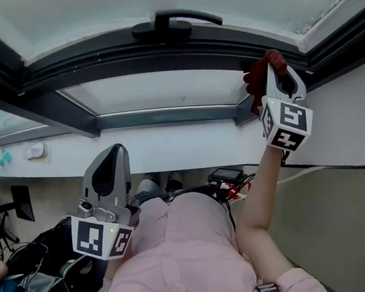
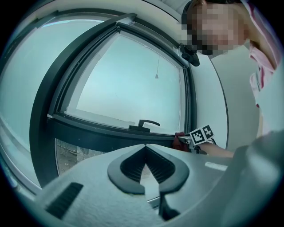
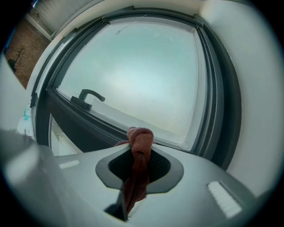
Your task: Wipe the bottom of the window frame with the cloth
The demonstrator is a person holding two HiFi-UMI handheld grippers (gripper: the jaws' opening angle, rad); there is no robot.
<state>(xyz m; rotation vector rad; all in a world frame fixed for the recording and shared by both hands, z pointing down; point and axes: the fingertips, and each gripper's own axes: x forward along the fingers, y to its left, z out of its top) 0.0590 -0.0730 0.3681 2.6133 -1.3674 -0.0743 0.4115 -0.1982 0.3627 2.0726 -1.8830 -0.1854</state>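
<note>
The right gripper point(image 1: 278, 63) has its jaws clamped on a bunched red cloth point(image 1: 257, 72). The cloth pokes past the tips at the window frame point(image 1: 177, 55)'s bottom corner. The left gripper point(image 1: 114, 152) is held well below, jaws together on nothing.

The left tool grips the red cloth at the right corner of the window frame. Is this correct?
No. The right tool grips the red cloth, as the right gripper view shows; the left tool is shut on nothing. The rest is correct.

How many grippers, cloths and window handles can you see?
Grey two-jaw grippers: 2 (left gripper, right gripper)
Dark red knotted cloth: 1
Black lever-shaped window handle: 1
Total: 4
</note>
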